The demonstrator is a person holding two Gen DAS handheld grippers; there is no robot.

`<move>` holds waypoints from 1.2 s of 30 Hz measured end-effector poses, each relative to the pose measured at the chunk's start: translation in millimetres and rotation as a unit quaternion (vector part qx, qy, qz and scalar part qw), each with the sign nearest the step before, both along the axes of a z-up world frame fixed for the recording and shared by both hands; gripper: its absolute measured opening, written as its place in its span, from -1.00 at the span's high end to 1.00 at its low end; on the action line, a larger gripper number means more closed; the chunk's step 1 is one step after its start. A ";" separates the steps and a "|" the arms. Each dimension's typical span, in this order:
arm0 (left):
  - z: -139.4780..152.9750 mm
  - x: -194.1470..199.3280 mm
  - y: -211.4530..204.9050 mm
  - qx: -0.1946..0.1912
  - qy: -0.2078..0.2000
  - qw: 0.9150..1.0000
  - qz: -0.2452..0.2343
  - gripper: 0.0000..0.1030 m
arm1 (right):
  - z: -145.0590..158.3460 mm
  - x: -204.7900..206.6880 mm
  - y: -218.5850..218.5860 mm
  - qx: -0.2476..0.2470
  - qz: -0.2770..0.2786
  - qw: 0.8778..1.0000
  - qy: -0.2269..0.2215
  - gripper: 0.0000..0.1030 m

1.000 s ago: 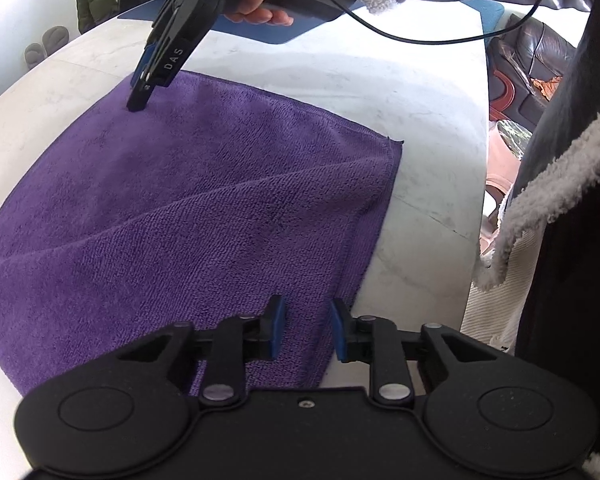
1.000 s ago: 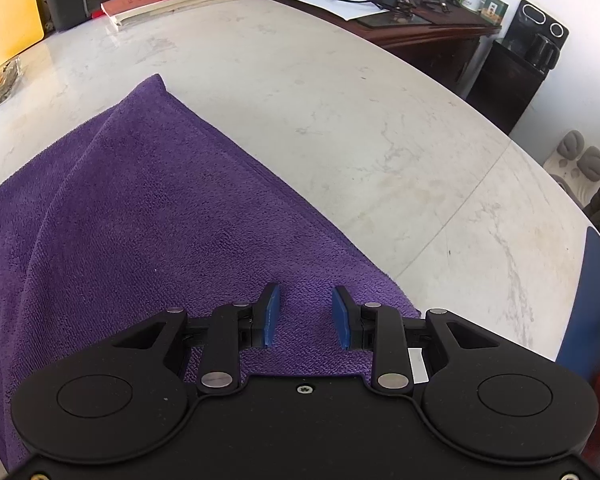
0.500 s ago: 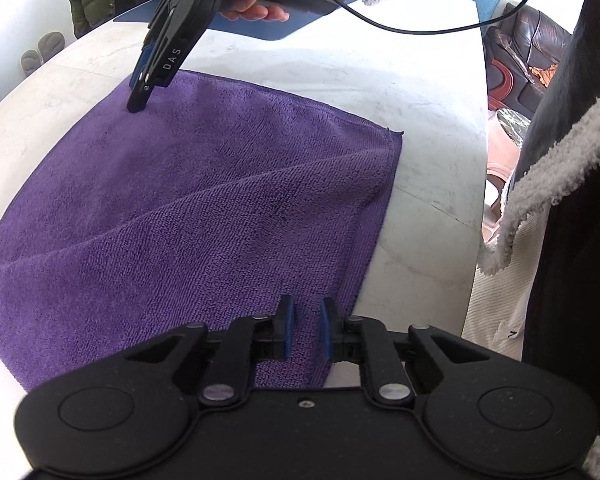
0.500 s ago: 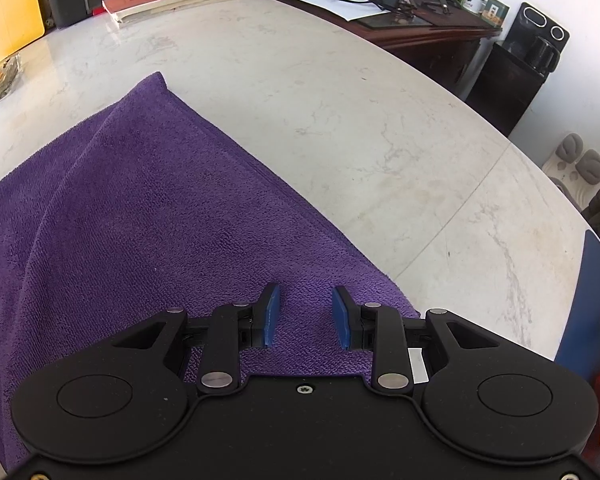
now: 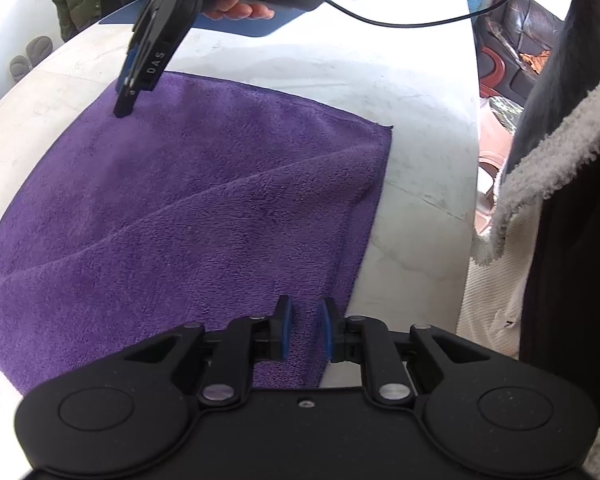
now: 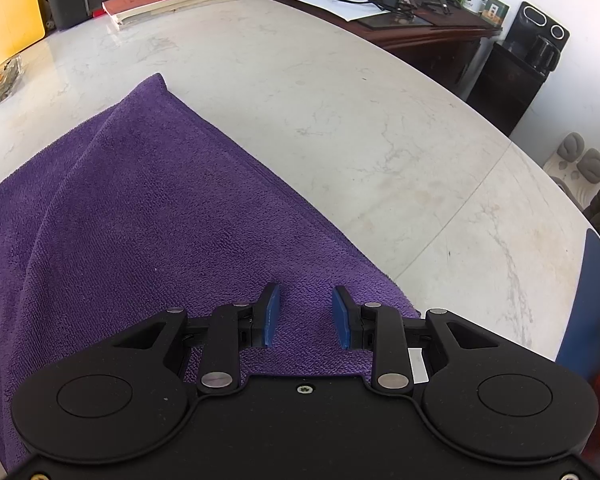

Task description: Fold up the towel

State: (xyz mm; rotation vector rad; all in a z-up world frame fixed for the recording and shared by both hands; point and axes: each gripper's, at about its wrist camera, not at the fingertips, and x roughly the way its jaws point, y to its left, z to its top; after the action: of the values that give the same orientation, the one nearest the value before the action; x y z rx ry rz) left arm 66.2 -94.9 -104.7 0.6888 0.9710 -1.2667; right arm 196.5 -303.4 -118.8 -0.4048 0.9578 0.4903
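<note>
Left hand-held gripper (image 5: 303,330) narrowed over purple towel (image 5: 188,216) hem, right hand-held gripper (image 6: 306,316) wider at far corner — cloth between pads, pinch unclear — poised to lift one edge off bench (image 6: 340,120).

Bright daylight, soft shadows, mild glare on the pale tabletop (image 6: 340,120), strong fisheye bending at edges.

Towel (image 5: 204,216) on table (image 5: 420,128), tongs at corners
</note>
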 end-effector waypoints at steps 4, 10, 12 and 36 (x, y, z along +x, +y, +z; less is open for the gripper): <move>-0.9 -0.2 -1.4 0.002 -0.004 1.000 -0.005 0.71 | -0.2 -0.1 -0.4 0.002 -0.001 1.000 0.000 0.44; -2.1 -5.8 -1.9 0.007 -0.032 0.999 -0.029 0.73 | -0.5 -0.6 -0.2 0.002 -0.003 1.000 -0.001 0.44; -2.2 -6.5 -1.6 0.008 -0.036 0.999 -0.030 0.80 | -0.6 -0.9 -0.3 0.002 -0.003 1.000 -0.001 0.44; -0.1 -12.7 16.2 0.012 0.037 0.999 0.012 0.85 | -1.4 0.9 -1.1 0.005 -0.001 1.000 0.001 0.43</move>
State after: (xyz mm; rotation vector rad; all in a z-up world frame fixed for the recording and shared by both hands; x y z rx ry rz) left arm 53.5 -78.7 -104.8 0.6506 1.0532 -1.2680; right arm 197.4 -304.5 -120.1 -0.3932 0.9569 0.4934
